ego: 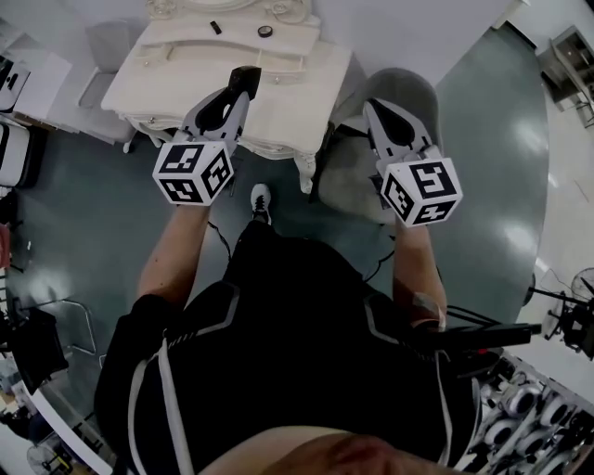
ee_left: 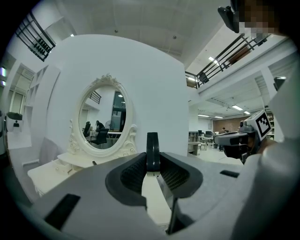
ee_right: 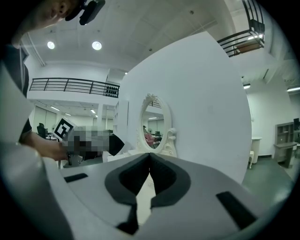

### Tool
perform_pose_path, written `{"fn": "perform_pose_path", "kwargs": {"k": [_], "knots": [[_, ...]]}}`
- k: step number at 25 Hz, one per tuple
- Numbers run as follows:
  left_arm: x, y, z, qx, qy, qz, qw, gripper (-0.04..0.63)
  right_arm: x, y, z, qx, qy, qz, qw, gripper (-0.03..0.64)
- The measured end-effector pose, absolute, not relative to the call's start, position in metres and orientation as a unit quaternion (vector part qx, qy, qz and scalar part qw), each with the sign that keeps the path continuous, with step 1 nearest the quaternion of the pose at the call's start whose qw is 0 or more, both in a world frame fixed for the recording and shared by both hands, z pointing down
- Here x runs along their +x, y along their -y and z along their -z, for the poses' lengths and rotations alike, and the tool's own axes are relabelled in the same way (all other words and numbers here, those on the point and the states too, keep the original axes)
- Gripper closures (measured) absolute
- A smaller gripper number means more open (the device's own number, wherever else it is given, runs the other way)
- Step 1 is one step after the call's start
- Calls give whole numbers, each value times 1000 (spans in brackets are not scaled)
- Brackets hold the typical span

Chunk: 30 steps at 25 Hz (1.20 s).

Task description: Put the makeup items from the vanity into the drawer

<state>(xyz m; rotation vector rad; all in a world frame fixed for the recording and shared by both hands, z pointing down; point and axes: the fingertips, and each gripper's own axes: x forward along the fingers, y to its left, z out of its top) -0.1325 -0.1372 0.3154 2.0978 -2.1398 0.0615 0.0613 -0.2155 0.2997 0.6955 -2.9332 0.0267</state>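
The left gripper (ego: 241,83), upper left of centre above the pale bench (ego: 158,74), has its fingers clamped on a thin black makeup item (ee_left: 152,151). The right gripper (ego: 379,109) has its fingers pressed together, holding nothing. A black stick (ego: 215,28) and a round item (ego: 265,32) lie on the bench at the frame's top.

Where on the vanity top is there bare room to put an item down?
The lower vanity top is bare on both sides of the left tool, which grips a dark item: toward the left edge and toward the right edge. The raised back ledge is busier, with a black stick and a round item.
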Motion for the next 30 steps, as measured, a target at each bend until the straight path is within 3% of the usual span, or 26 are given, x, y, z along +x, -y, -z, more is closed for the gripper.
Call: {"fn": "perform_pose_path", "kwargs": {"k": [10,30], "knots": [[-195,224,-350,730,675,-47,96,505,25,284,-306,300,951,-16,71,612],[-255,341,-457,833,494,-217,119,505,-43,346,-341,379,916,-64,111,612]]}}
